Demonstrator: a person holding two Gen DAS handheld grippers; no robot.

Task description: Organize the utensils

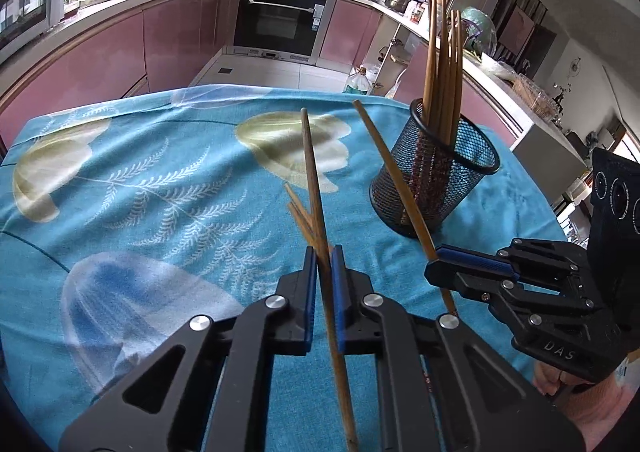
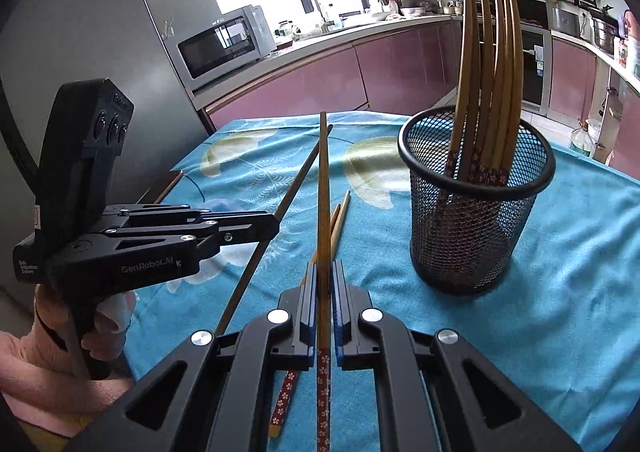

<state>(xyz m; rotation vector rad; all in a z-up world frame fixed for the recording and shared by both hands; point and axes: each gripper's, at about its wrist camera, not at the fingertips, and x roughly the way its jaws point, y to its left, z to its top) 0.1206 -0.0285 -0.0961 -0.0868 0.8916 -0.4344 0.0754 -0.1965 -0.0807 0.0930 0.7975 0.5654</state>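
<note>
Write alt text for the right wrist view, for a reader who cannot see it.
The right gripper is shut on one chopstick pointing away over a blue floral tablecloth. At left, the left gripper holds a darker chopstick; two more chopsticks lie on the cloth. At right stands a black mesh cup holding chopsticks.

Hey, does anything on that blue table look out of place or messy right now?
Mostly tidy. Two chopsticks lie loose on the blue cloth, outside the mesh cup where the others stand. Each tool, left and right, grips one chopstick. Nothing spilled or broken.
</note>
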